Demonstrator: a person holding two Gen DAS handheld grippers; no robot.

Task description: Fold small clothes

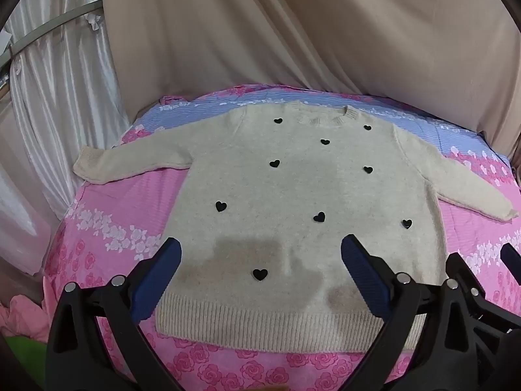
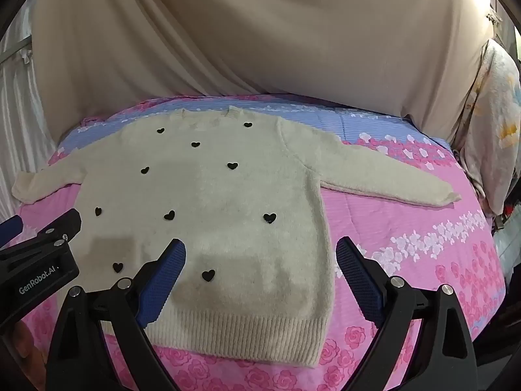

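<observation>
Sweater (image 1: 293, 195) flat on bed (image 1: 107, 215), hem nearest, long axis running straight ahead of both; nothing folded yet. Left hand-held gripper (image 1: 260, 257) and right hand-held gripper (image 2: 260, 257) both spread wide, empty; right one nearer the right sleeve (image 2: 390, 176).

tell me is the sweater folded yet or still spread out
Spread out flat. The sweater lies face up on the bedspread with both sleeves stretched sideways and the ribbed hem straight; no part is turned over.
</observation>
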